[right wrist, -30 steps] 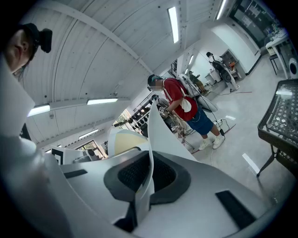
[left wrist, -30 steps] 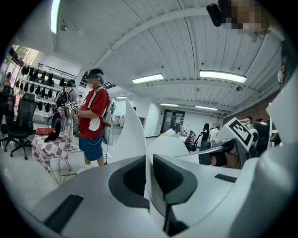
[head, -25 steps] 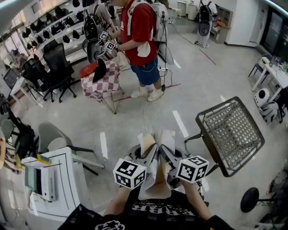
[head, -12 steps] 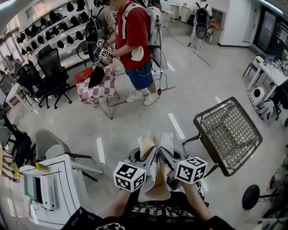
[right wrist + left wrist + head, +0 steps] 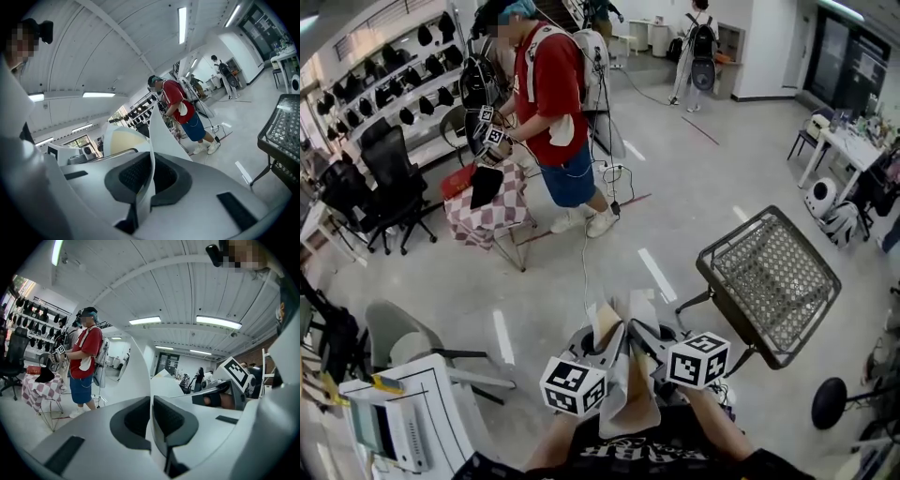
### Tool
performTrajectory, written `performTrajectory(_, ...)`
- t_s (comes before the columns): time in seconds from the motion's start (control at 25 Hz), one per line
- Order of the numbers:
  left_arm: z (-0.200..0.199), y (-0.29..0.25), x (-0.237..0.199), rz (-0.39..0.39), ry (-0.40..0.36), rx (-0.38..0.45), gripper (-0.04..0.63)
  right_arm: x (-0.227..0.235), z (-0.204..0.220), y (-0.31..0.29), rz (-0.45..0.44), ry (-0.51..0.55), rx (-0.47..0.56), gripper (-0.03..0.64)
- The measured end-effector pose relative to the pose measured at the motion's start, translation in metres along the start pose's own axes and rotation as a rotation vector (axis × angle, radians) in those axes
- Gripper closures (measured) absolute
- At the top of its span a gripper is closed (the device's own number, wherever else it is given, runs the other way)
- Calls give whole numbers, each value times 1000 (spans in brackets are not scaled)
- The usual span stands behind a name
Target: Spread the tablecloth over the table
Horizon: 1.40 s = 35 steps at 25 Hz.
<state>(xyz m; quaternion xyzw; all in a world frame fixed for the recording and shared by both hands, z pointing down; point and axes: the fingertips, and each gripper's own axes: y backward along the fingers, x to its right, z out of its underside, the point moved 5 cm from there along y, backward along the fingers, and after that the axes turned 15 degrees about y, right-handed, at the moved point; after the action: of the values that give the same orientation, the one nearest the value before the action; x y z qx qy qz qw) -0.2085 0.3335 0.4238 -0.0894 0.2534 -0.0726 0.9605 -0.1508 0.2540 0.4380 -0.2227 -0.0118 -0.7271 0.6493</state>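
Not much had changed in that last moment. The wearer's head had swung a little, so the person in the red shirt (image 5: 548, 89) and the small stand draped in red-and-white check (image 5: 487, 208) had slid up and to the left in the head view. The two claws had stayed tucked side by side against the wearer's chest. The left gripper (image 5: 607, 339) was still pressed tight on a fold of the pale off-white tablecloth (image 5: 630, 394). From its own camera the sheet (image 5: 133, 369) rose straight out of the nipped jaws (image 5: 151, 416). The right gripper (image 5: 151, 177) was likewise pinched shut on an edge of the same cloth (image 5: 163, 133). The black wire-mesh table (image 5: 773, 281) stood off to the right, bare, and the tablecloth hung bunched between the grippers, well clear of it. I judged the spreading had not begun, and the cloth still had to be carried over and opened out. By my count there were two grippers, each with one marker cube, one tablecloth and one wire-mesh table. There was also one checked stand and at least two other people, the second far down the room (image 5: 698, 47).
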Motion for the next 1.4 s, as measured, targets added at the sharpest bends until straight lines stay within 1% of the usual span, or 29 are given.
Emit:
performTrajectory(0.08, -3, -3, -6, -3, 15, 4, 563, 2, -4, -3, 1, 15, -7, 600)
performTrajectory(0.24, -9, -15, -14, -11, 16, -1, 563, 15, -14, -6, 6, 17, 7, 600)
performTrajectory(0.44, -17, -41, -14, -21, 1, 0, 565, 42, -30, -8, -3, 20, 28, 600)
performTrajectory(0.56, -18, -64, -12, -24, -5, -9, 565, 67, -37, -12, -8, 14, 37, 600)
performTrajectory(0.68, -23, -96, -12, -41, -6, -8, 565, 101, -46, -15, -23, 7, 40, 600)
performTrajectory(0.88, -35, -160, -14, -94, 0, 3, 565, 167, -67, -15, -56, 6, 33, 600)
performTrajectory(1.08, -61, -234, -1, -139, -12, 28, 565, 244, -104, -3, -89, 9, 37, 600)
performTrajectory(1.2, -75, -277, 11, -148, -20, 42, 565, 286, -126, 4, -99, 9, 54, 600)
performTrajectory(1.4, -92, -344, 28, -143, -63, 50, 565, 353, -152, 19, -94, 3, 103, 600)
